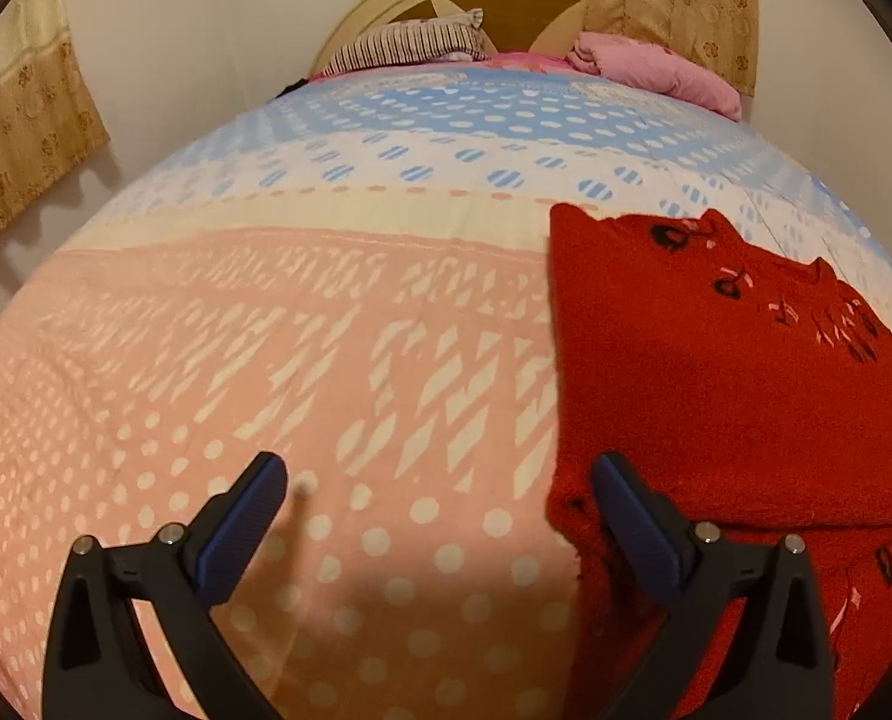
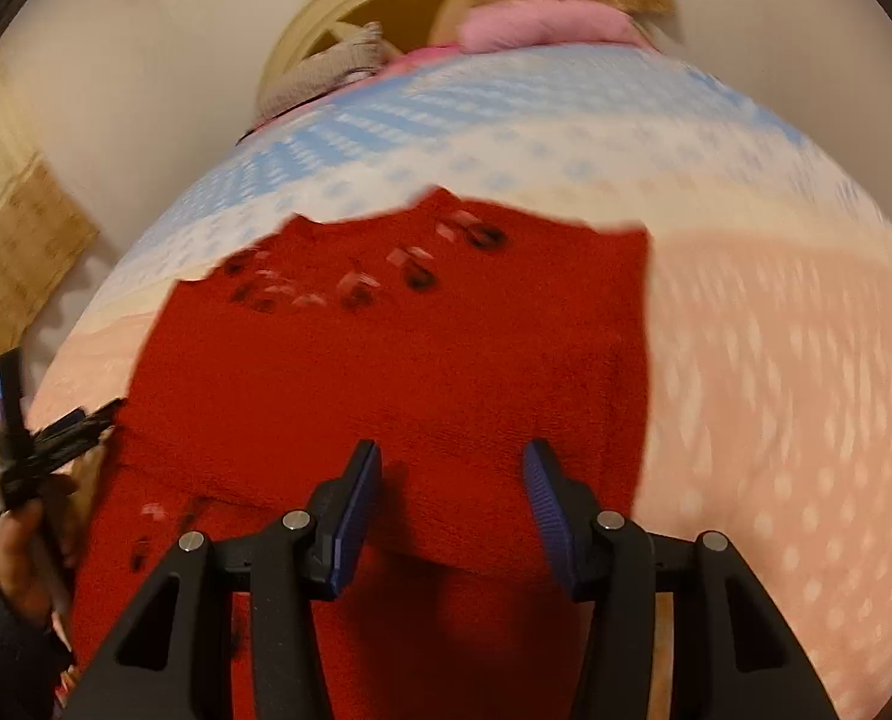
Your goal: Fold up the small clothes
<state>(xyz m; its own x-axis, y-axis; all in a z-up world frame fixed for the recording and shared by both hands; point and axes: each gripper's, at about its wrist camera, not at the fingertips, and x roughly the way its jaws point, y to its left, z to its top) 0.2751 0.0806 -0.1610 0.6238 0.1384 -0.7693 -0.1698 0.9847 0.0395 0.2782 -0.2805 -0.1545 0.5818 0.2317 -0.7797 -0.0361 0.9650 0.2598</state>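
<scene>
Broadly, the bed (image 1: pixel 266 360) with its pink and blue patterned cover carries the one task item, a red knitted garment (image 1: pixel 716 372), lying toward the left gripper's right side and already doubled over itself, an upper layer resting on a lower one near the person. The step in hand looks like releasing a finished fold and smoothing it. To do that well, both tools should lift straight off the knit so the fuzzy surface does not drag and pull the layer askew, then press the crease flat before the next fold.

The right gripper (image 2: pixel 452 510) hovers over the near edge of the garment, jaws partly apart with only red knit showing in the gap; they seem clear of the cloth, though blur makes contact hard to judge. The left gripper (image 1: pixel 440 522) stands wide, holding nothing, one finger above the garment's left edge, the other over bare cover.

The left view alone shows the striped pillow (image 1: pixel 410 45) sharply. The right view alone shows the person's left hand (image 2: pixel 26 546) gripping its tool.
</scene>
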